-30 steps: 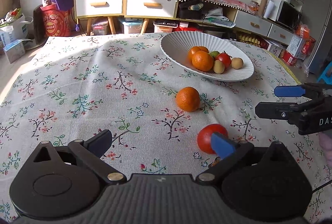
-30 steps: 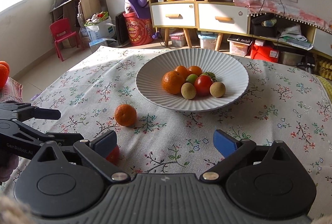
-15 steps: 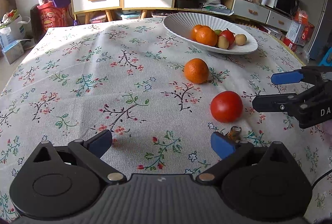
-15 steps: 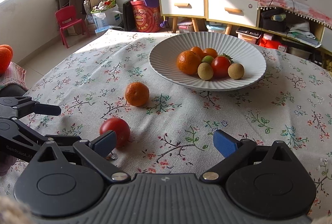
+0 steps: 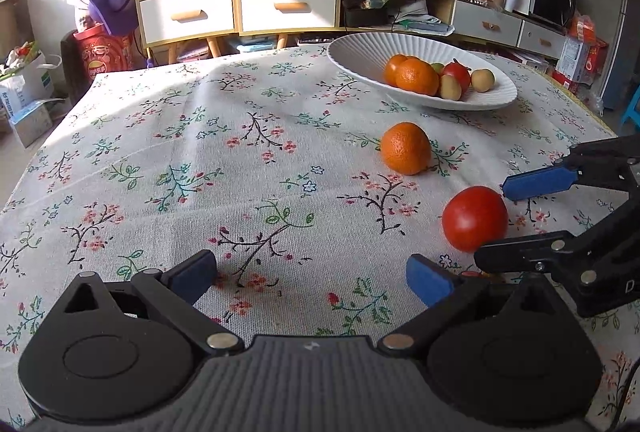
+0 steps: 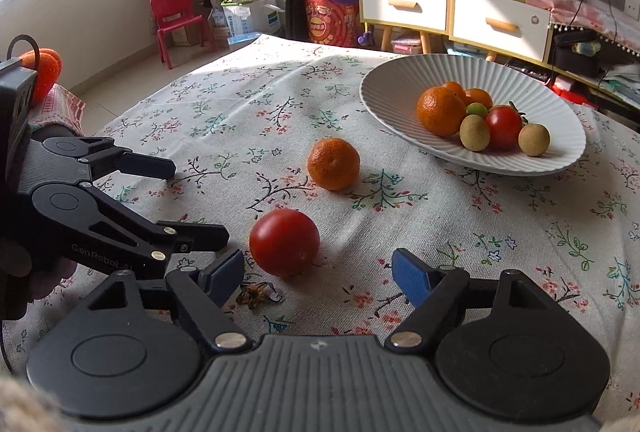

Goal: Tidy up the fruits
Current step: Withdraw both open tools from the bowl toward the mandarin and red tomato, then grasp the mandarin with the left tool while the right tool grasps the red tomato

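A red tomato (image 5: 475, 217) (image 6: 284, 242) lies on the floral tablecloth, with a loose orange (image 5: 405, 148) (image 6: 333, 164) just beyond it. A white ribbed bowl (image 5: 360, 50) (image 6: 400, 80) further back holds oranges, a tomato and small round fruits. My right gripper (image 6: 318, 274) is open, low over the cloth, with the tomato just ahead between its fingers; it also shows in the left wrist view (image 5: 496, 222). My left gripper (image 5: 312, 274) is open and empty, left of the tomato; it also shows in the right wrist view (image 6: 196, 200).
A small dried stem bit (image 6: 256, 294) lies on the cloth by the tomato. Behind the table stand a shelf unit with drawers (image 5: 236, 8), a low cabinet (image 5: 500, 26) and a red child's chair (image 6: 176, 20). The table's right edge (image 5: 580, 100) is near the bowl.
Both grippers have dropped lower and closer to the table. The tomato, earlier partly hidden behind my fingers, now lies in plain view just ahead of the right gripper. The fruits have not moved.
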`<action>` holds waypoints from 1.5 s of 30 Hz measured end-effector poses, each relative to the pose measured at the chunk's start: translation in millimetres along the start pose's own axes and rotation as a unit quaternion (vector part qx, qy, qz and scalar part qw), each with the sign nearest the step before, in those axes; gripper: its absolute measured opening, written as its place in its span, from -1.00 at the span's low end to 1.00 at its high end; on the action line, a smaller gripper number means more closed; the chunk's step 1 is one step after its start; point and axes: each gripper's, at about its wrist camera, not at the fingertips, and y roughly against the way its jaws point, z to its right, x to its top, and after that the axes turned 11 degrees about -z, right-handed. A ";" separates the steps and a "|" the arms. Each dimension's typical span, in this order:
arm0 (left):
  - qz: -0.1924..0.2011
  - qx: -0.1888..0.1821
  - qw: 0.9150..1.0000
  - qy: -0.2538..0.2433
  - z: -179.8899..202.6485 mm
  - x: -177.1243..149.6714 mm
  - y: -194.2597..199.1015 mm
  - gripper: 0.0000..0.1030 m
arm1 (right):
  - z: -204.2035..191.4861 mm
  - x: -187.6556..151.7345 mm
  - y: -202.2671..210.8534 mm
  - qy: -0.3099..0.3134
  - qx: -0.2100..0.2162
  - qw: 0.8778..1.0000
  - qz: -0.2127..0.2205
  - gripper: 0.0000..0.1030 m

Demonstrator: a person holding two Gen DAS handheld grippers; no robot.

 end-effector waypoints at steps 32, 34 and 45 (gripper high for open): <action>0.030 0.000 1.000 0.007 50.9 44.9 -29.8 0.75 | 25.7 -4.1 9.9 -0.015 -0.015 1.000 0.009 -0.29; 0.033 0.000 0.999 0.007 54.4 48.2 -30.9 0.65 | 27.6 -4.8 10.1 -0.017 -0.015 1.000 0.009 -0.29; 0.031 -0.012 0.999 0.014 57.1 54.0 -28.0 -0.12 | 32.5 -6.7 11.3 -0.021 -0.016 1.000 0.010 -0.29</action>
